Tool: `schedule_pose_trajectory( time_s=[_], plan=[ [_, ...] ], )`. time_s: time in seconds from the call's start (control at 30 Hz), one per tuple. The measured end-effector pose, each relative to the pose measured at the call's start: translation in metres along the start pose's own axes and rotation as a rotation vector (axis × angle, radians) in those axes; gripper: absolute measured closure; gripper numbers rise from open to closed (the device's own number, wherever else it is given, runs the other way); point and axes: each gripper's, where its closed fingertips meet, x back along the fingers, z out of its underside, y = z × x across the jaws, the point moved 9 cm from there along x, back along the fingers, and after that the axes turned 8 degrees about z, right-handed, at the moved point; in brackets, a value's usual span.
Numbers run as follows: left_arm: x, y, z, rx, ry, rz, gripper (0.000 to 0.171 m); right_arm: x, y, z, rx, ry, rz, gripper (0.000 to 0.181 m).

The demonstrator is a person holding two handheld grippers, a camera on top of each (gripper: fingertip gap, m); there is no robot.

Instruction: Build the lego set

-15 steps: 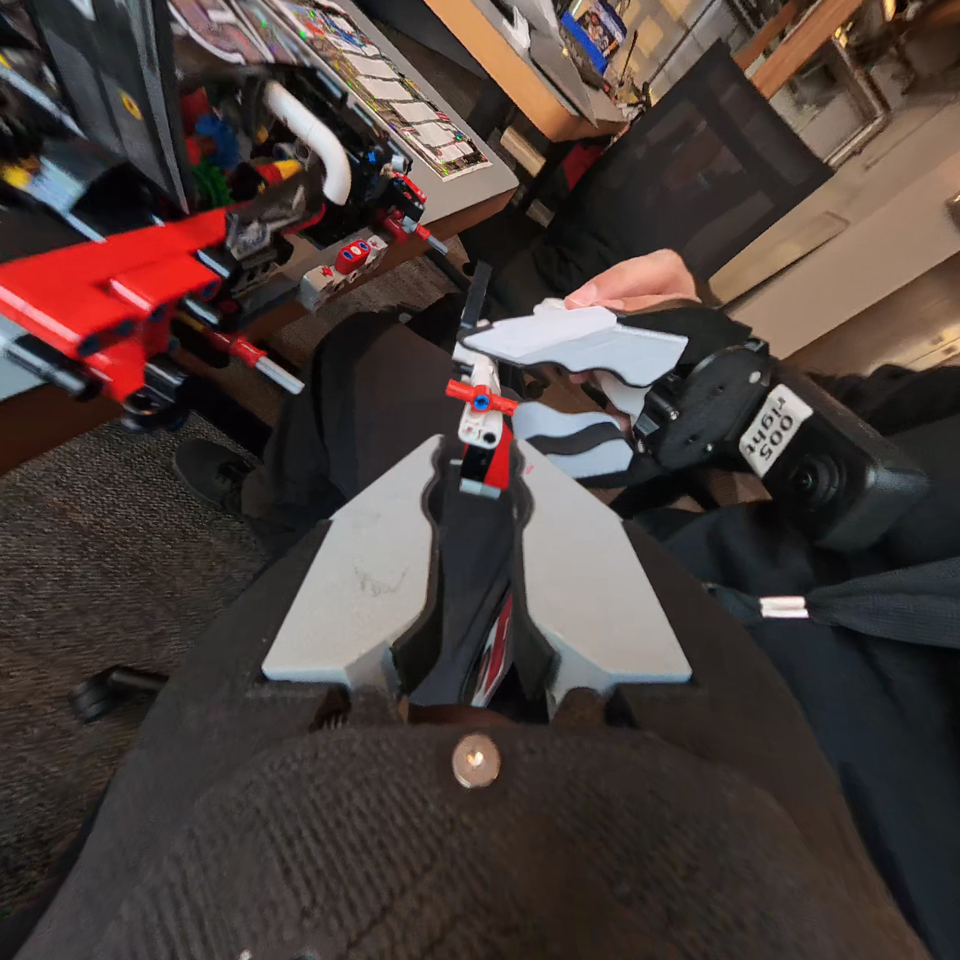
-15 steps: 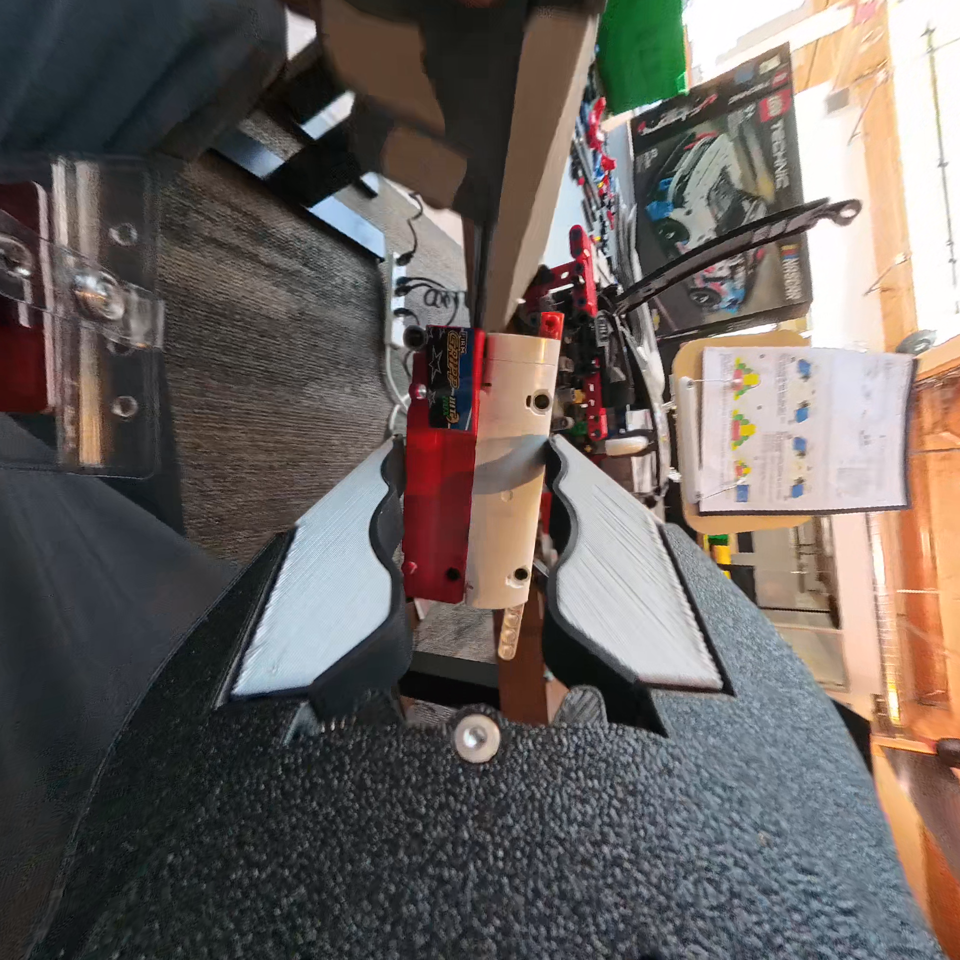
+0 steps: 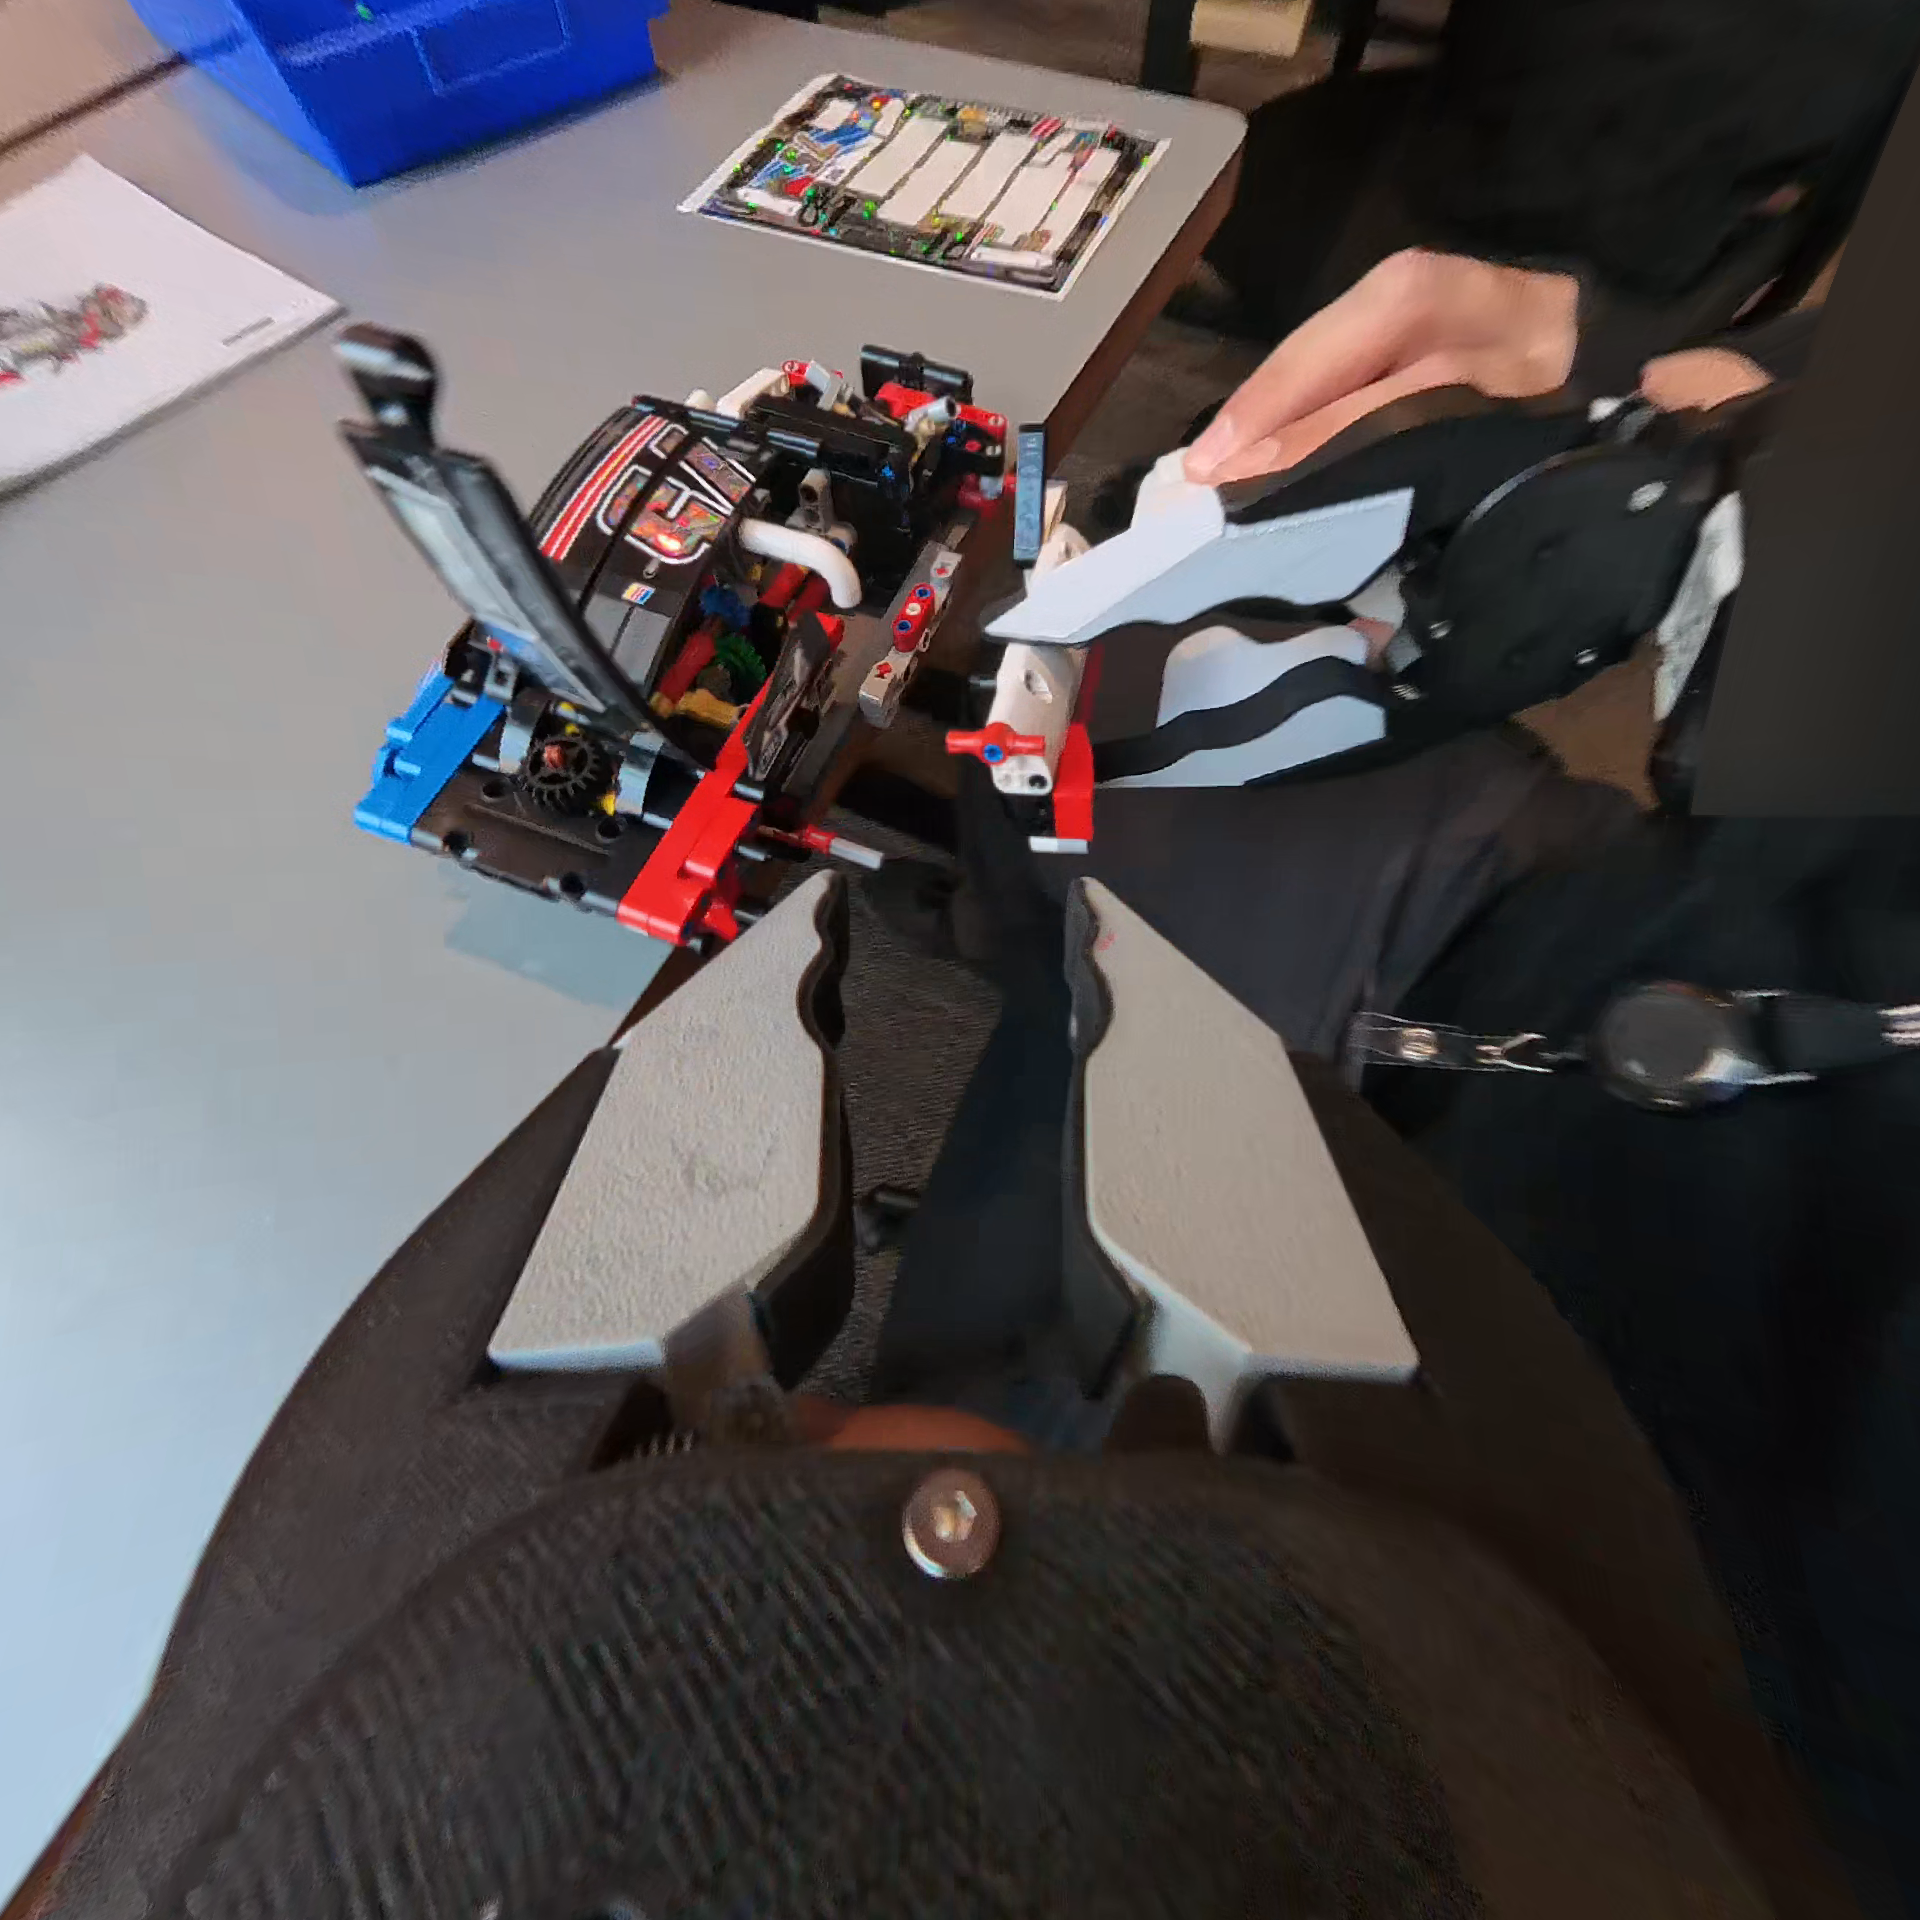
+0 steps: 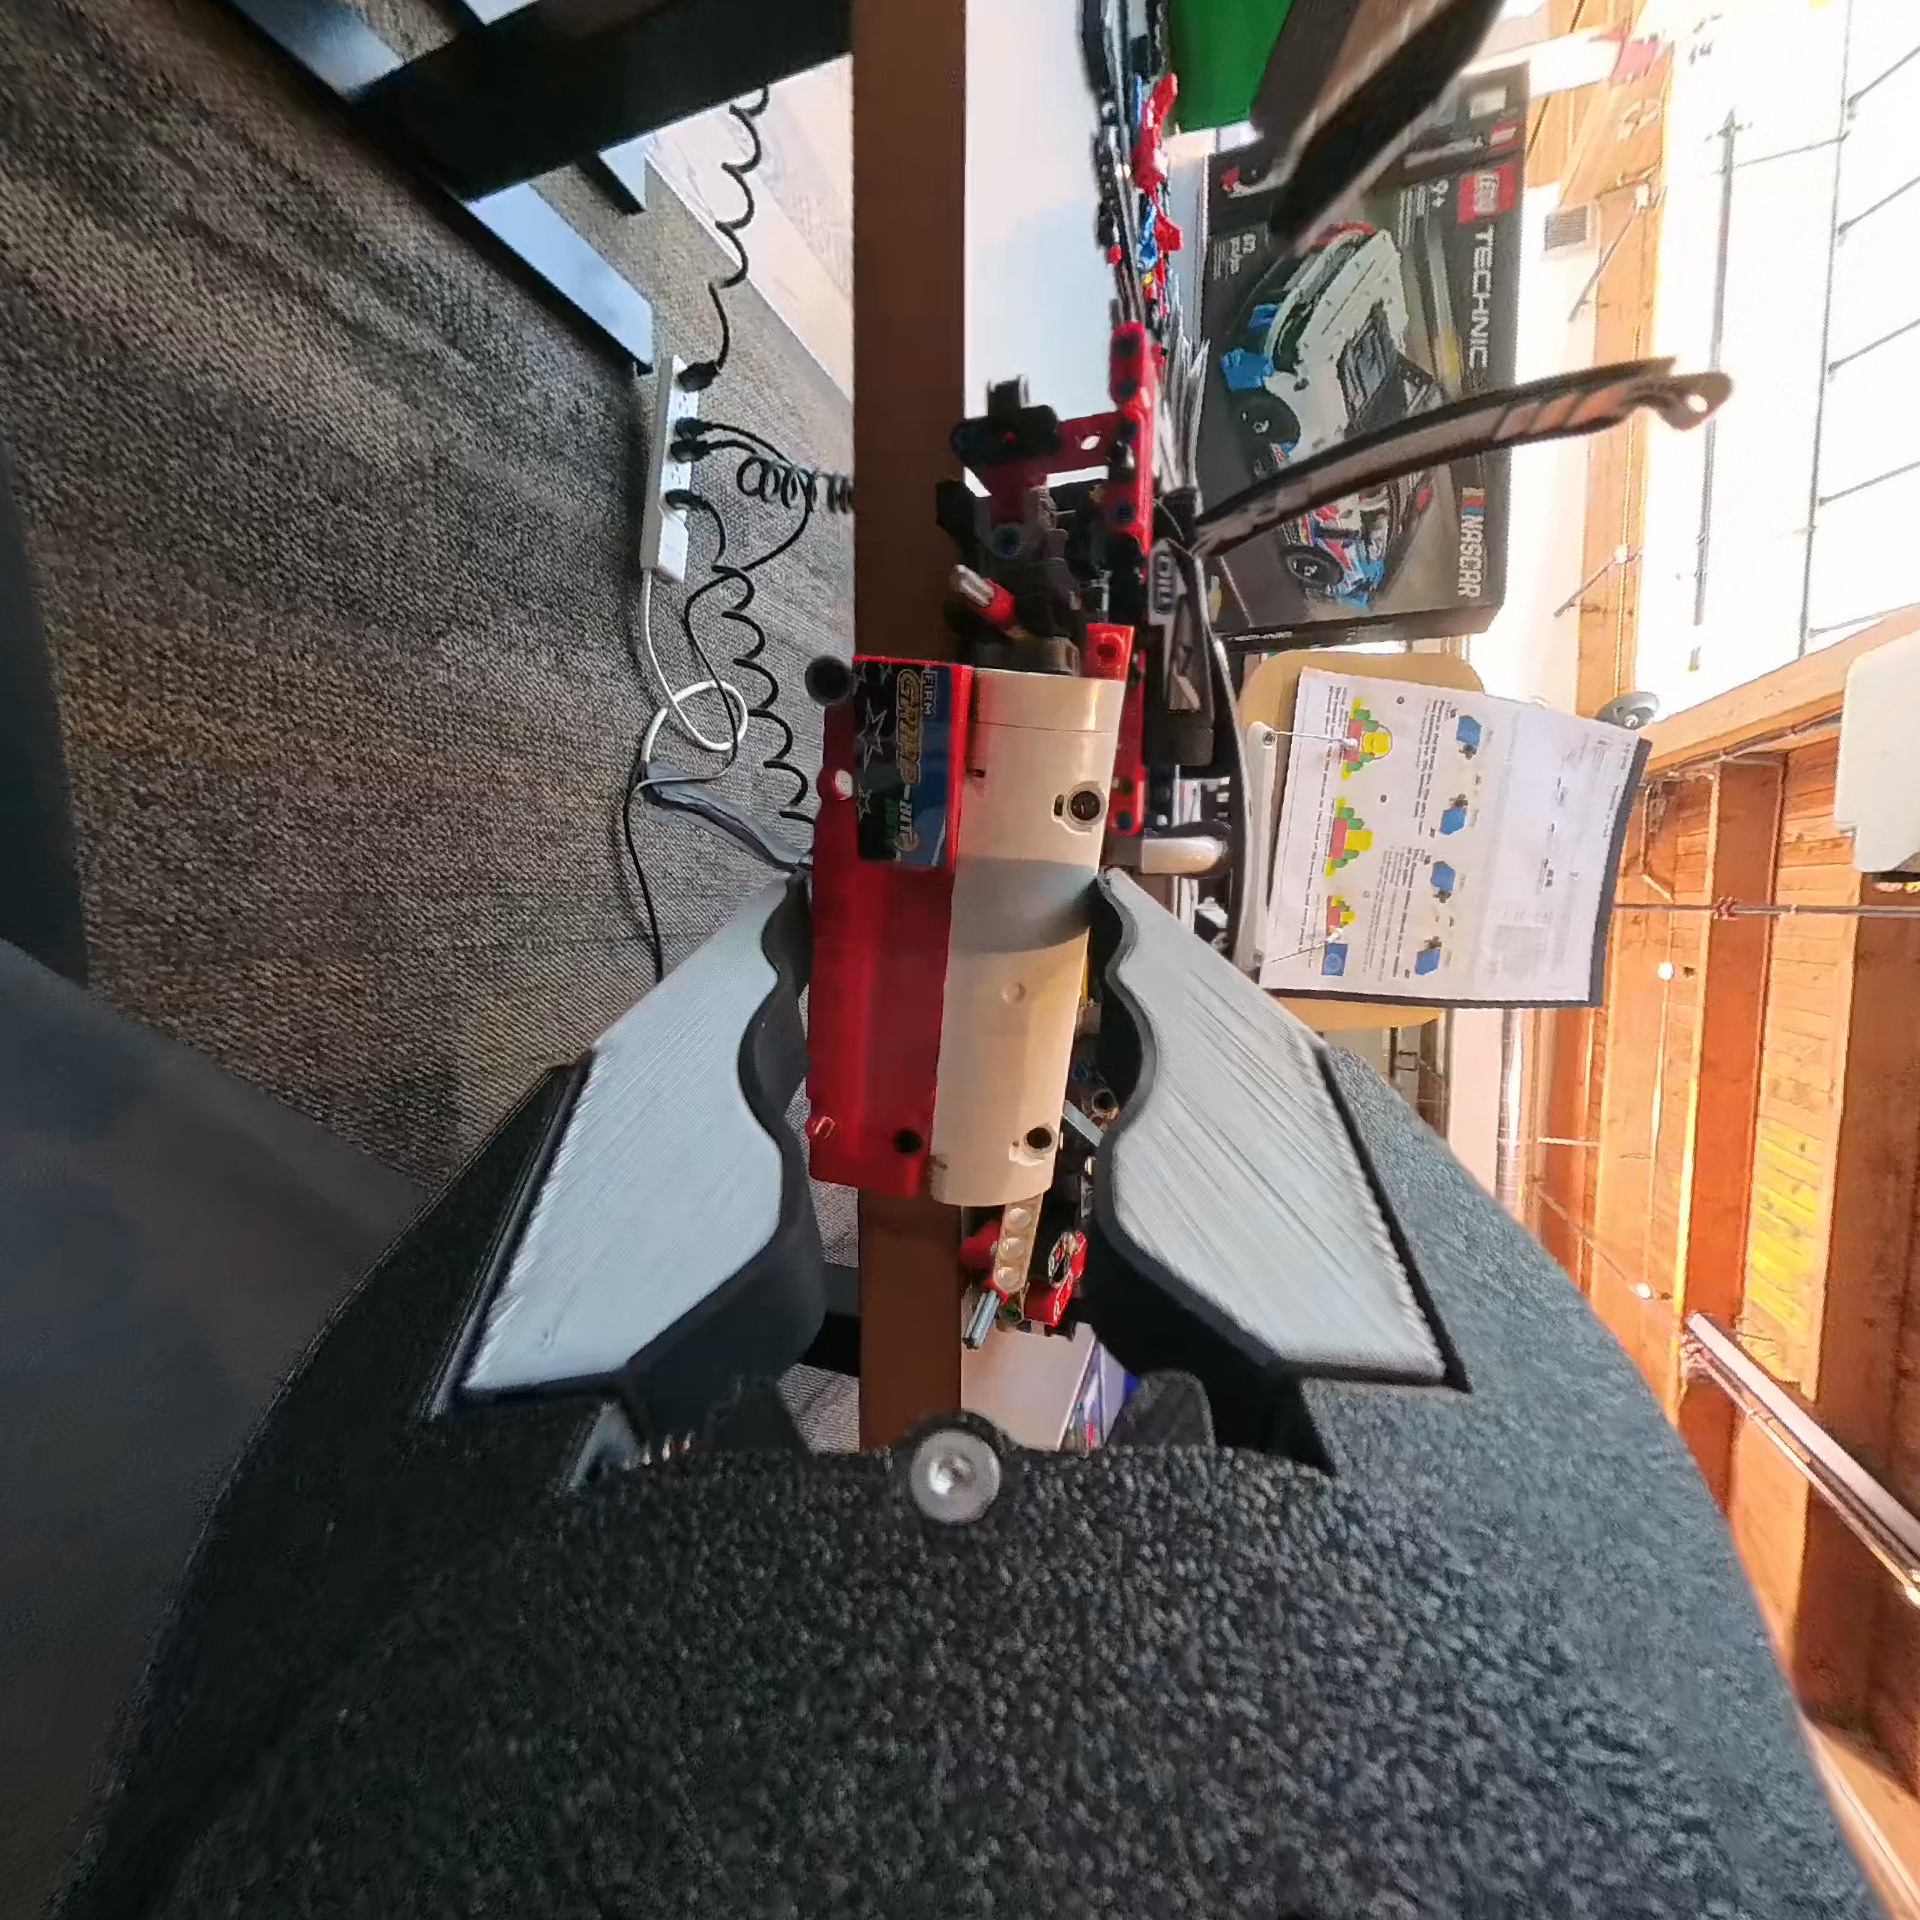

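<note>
**Bringing the side panel to the car**

Clamping, with the right gripper [image 4: 951, 904], the red-and-white panel assembly [image 4: 997, 935]: jaws closed about halfway onto its two long faces, red side against one pad, white against the other. Holding it just off the table edge [image 3: 1132, 312], at about 3 o'clock from the part-built car [image 3: 665, 644] in the left wrist view, close by but apparently not yet touching. Keeping the left gripper [image 3: 951, 904] spread wide and holding nothing, at about 6 o'clock from the car's red corner.

Judging the step in hand as mating the panel to the car's near side. Doing it well probably meaning:
- steadying the car first with the free left gripper, since it is sitting right at the table edge and looking liable to slide or tip off;
- lining up the small red axle pin [image 3: 992, 744] and the panel's holes with the grey beam [image 3: 909, 644] before pressing;
- pushing straight in, not twisting, and minding the raised black hood [image 3: 488, 561].

Carrying print, none of it repeated here: a colourful sticker [image 4: 904, 769] at 12 o'clock on the panel's red face, a racing number decal on the car's roof [image 3: 665, 509], a sticker sheet [image 3: 925, 182], an instruction booklet [image 3: 104, 312], the set's box [image 4: 1371, 416] showing a race car, and a clipped sheet of coloured diagrams [image 4: 1444, 842].
</note>
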Motion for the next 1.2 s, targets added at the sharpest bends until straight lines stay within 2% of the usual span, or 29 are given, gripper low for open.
schedule_pose_trajectory(
  time_s=[0.17, 0.37, 0.67, 0.73, 0.87, 1.1, 1.2],
  plan=[
    [-0.024, -0.016, -0.012, -0.103, 0.089, -0.011, 0.131, 0.002, 0.004, -0.002, 0.06, -0.003, 0.01, 0.129],
    [-0.016, -0.028, -0.04, -0.218, 0.175, -0.008, 0.125, 0.007, 0.007, 0.004, 0.056, 0.002, 0.01, 0.129],
    [-0.048, -0.004, -0.053, -0.346, 0.334, -0.154, 0.133, -0.002, 0.003, 0.006, 0.075, 0.04, 0.087, 0.129],
    [-0.053, 0.0, -0.053, -0.332, 0.354, -0.135, 0.132, -0.007, 0.001, 0.003, 0.089, 0.055, 0.125, 0.129],
    [-0.058, 0.009, -0.051, -0.227, 0.412, 0.005, 0.114, -0.02, 0.002, 0.0, 0.111, 0.126, 0.125, 0.127],
    [-0.075, 0.019, -0.052, -0.324, 0.518, -0.018, 0.117, -0.031, 0.0, 0.007, 0.126, 0.175, 0.142, 0.13],
    [-0.079, 0.02, -0.056, -0.338, 0.516, -0.017, 0.116, -0.035, 0.002, 0.006, 0.131, 0.172, 0.149, 0.13]
  ],
)
